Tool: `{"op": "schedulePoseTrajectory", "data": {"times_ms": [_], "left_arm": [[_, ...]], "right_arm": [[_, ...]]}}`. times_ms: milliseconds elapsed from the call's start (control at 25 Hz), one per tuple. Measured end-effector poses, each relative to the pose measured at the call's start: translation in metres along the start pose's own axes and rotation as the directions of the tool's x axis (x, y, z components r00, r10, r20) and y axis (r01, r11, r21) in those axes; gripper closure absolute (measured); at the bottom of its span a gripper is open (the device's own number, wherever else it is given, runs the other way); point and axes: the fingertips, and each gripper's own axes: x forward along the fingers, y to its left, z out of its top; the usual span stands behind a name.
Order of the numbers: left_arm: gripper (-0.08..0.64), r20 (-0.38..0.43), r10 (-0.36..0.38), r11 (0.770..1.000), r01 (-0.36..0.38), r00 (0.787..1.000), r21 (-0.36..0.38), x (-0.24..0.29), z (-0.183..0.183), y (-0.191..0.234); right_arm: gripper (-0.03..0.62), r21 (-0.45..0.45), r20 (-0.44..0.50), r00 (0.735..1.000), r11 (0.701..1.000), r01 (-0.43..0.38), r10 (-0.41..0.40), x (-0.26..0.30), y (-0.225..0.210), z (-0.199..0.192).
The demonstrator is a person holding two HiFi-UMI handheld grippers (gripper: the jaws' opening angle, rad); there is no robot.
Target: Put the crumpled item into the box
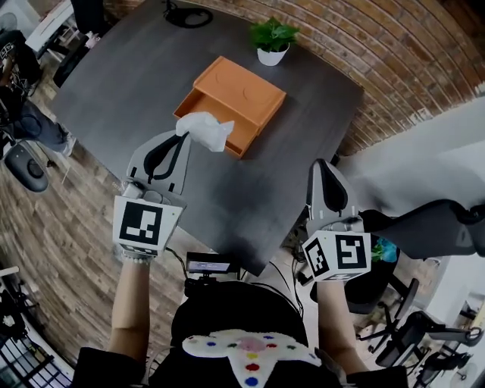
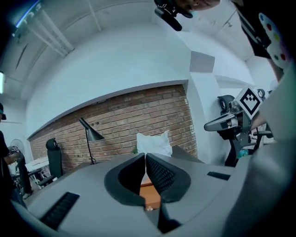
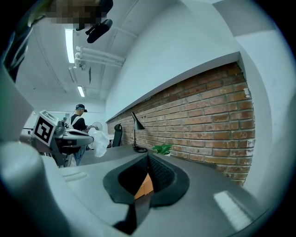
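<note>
An orange box point(image 1: 241, 89) with its open front compartment facing me sits mid-table. A crumpled white tissue point(image 1: 207, 129) hangs over that open compartment, pinched at the tips of my left gripper point(image 1: 184, 134). In the left gripper view the jaws point(image 2: 145, 155) meet, and the tissue point(image 2: 154, 142) sticks up beyond them. My right gripper point(image 1: 323, 169) hovers at the table's right edge, shut and holding nothing. Its own view shows the jaws point(image 3: 148, 156) together, a sliver of the orange box point(image 3: 144, 183) below them, and the tissue point(image 3: 99, 141) at the left.
A small potted plant point(image 1: 272, 40) stands behind the box. A black lamp base point(image 1: 188, 15) sits at the far edge of the dark table point(image 1: 129, 91). A brick wall point(image 3: 203, 120) runs along the right. Office chairs and a person point(image 3: 79, 119) are beyond the table.
</note>
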Motion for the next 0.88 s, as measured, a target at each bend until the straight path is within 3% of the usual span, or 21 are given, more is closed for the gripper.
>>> {"op": "schedulePoseTrajectory", "data": {"times_ms": [320, 560, 680, 880], "left_arm": [[0.548, -0.091, -0.12, 0.991, 0.124, 0.989, 0.044, 0.055, -0.039, 0.002], [0.548, -0.225, -0.214, 0.971, 0.231, 0.95, 0.052, 0.099, -0.09, -0.003], [0.548, -0.299, -0.263, 0.955, 0.291, 0.917, 0.053, 0.119, -0.114, -0.007], [0.548, -0.44, -0.368, 0.907, 0.421, 0.819, 0.024, 0.142, -0.152, -0.019]], "right_arm": [[0.583, 0.034, -0.025, 0.999, 0.999, 0.028, -0.027, -0.003, 0.002, -0.01], [0.583, 0.041, -0.044, 0.997, 0.997, 0.063, -0.061, -0.004, -0.004, -0.021], [0.583, 0.046, -0.057, 0.995, 0.996, 0.079, -0.076, -0.006, -0.009, -0.027], [0.583, 0.055, -0.078, 0.991, 0.992, 0.11, -0.105, -0.009, -0.014, -0.038]]}}
